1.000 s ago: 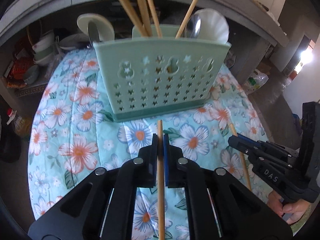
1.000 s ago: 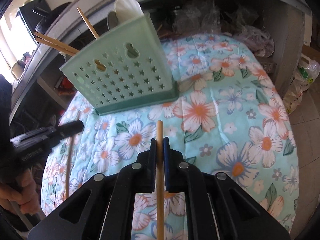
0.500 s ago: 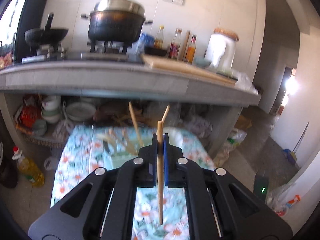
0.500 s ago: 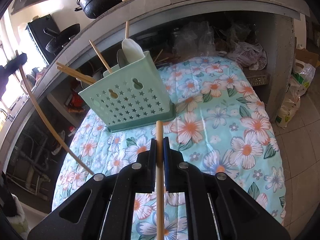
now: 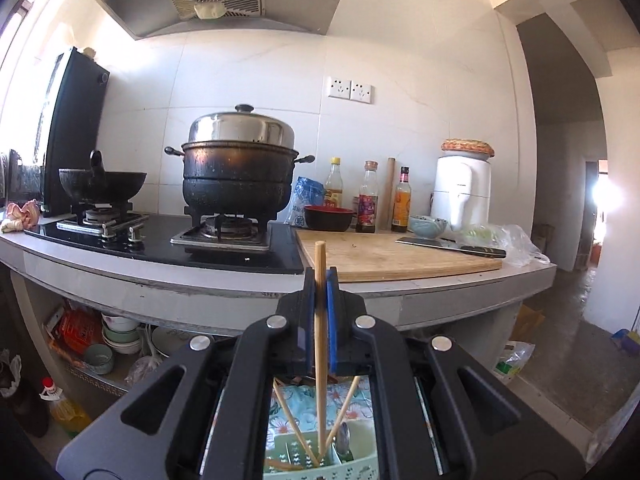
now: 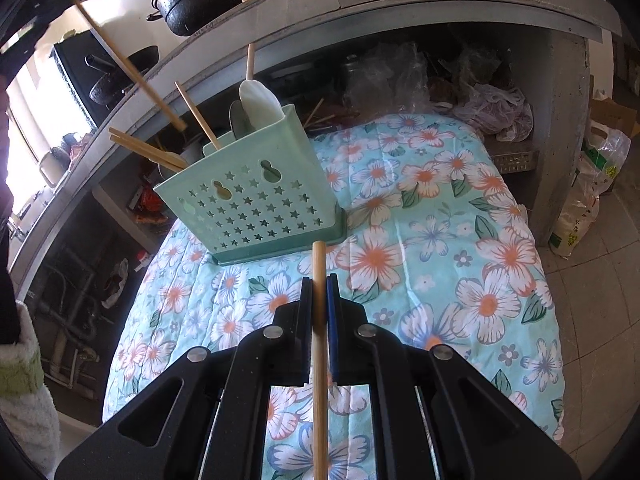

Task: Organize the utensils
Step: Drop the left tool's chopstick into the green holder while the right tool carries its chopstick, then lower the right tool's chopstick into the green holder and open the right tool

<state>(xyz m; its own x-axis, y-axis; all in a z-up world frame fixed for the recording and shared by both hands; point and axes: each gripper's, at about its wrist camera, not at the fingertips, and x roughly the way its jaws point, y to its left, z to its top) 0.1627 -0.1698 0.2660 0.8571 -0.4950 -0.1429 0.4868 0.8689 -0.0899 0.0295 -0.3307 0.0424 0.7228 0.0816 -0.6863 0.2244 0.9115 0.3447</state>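
Observation:
My left gripper (image 5: 320,276) is shut on a wooden chopstick (image 5: 320,320) held upright, its lower end down in the green utensil basket (image 5: 320,470) seen between the gripper's arms. In the right wrist view that basket (image 6: 256,208) stands on the floral cloth (image 6: 460,248), holding several chopsticks, a metal spoon and a white spoon (image 6: 260,102). The left gripper (image 6: 44,4) shows at the upper left, its chopstick (image 6: 132,68) slanting down towards the basket. My right gripper (image 6: 319,284) is shut on another chopstick (image 6: 319,340), in front of the basket and above the cloth.
A stove counter (image 5: 200,280) stands behind the table with a large pot (image 5: 240,176), a wok (image 5: 102,184), bottles, a cutting board (image 5: 396,256) and a knife (image 5: 452,246). Bowls sit under the counter (image 5: 116,336). Plastic bags (image 6: 492,108) lie beyond the cloth.
My left gripper has risen and tilted up, turning its chopstick upright with the lower end in the basket. My right gripper has lifted a little and holds its chopstick as before.

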